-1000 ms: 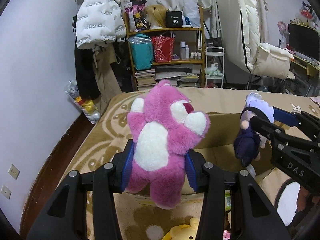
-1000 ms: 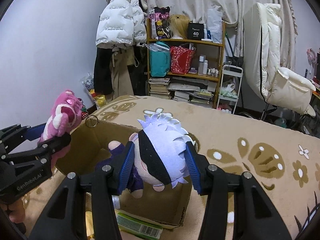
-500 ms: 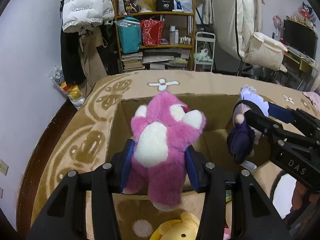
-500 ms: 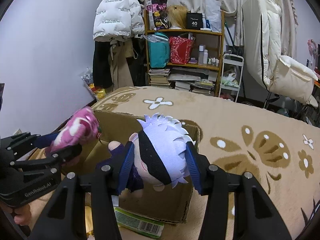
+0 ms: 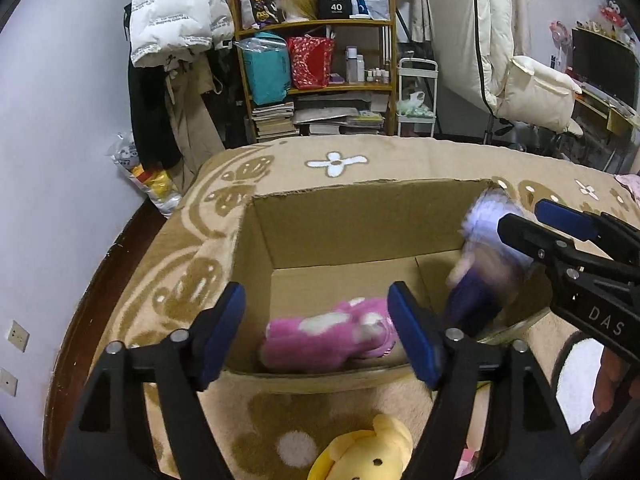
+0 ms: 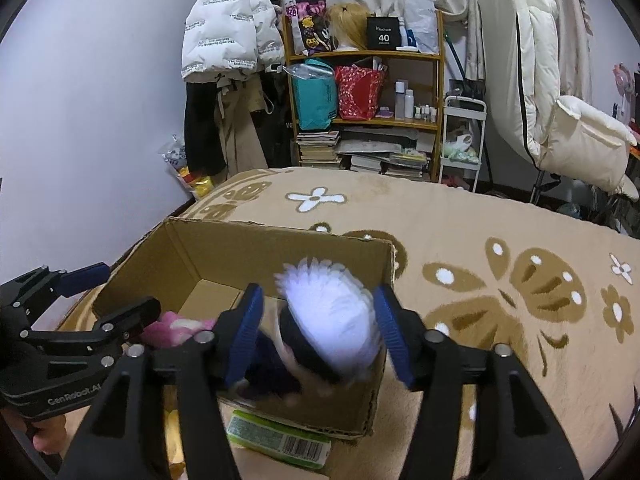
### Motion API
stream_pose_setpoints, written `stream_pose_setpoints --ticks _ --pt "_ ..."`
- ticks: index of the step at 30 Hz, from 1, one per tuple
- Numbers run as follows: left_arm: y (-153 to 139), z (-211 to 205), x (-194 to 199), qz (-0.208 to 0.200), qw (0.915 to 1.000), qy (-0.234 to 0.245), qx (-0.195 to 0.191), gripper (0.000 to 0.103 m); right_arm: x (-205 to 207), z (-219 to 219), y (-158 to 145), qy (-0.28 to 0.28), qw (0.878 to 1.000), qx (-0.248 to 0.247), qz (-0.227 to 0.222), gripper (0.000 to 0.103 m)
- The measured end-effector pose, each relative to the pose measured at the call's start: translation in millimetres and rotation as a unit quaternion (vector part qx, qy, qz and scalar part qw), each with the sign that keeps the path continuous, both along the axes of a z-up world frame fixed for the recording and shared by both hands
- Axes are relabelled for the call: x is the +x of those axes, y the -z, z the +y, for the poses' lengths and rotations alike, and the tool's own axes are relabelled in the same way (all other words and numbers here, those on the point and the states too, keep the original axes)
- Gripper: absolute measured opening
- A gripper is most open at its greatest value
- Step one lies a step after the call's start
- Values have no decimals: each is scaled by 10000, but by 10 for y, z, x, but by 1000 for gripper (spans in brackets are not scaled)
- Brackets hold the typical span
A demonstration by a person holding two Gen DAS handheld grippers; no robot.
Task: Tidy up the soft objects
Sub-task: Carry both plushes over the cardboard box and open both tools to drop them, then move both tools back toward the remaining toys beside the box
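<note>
An open cardboard box (image 5: 360,216) (image 6: 280,248) sits on the patterned blanket. The pink plush bear (image 5: 324,340) (image 6: 176,330) lies inside the box on its floor. My left gripper (image 5: 318,332) is open and empty above the box's near rim. The white-haired doll (image 6: 332,320) (image 5: 484,256) is blurred, dropping between the spread fingers of my right gripper (image 6: 318,330), which is open over the box's right side. A yellow plush bear (image 5: 368,456) lies on the blanket just in front of the box.
A green labelled packet (image 6: 280,438) sticks out from under the box's near edge. The beige flower blanket (image 6: 500,260) spreads to the right. A cluttered wooden shelf (image 5: 316,60), hung coats and a white chair stand beyond the bed. The wall is at the left.
Both grippers lowered over the box and opened. The pink bear dropped from the left gripper into the box. The doll is slipping from the right gripper down into the box.
</note>
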State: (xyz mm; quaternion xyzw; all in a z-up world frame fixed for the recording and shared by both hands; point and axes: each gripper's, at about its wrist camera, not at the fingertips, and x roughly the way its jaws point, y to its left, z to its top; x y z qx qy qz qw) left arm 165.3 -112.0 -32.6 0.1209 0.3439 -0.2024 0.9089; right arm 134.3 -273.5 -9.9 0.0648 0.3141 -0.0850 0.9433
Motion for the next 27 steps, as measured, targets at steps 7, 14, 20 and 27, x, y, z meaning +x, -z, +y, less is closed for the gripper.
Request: stream_pose_setpoints --ticks 7,14,20,27 --pt "-157 182 -117 -6 9997 -200 -112 91 -210 24 -125 162 9998 71 -106 101" --pt "-315 369 -376 -153 9993 -320 -100 100 -471 94 -291 150 9998 35 -101 103" --pt "-365 528 -583 -78 9992 -391 -86 100 -727 134 -319 190 9996 190 -27 103" --pt "-410 635 -735 45 9985 -537 -81 100 -979 181 -262 239 9988 392 167 103"
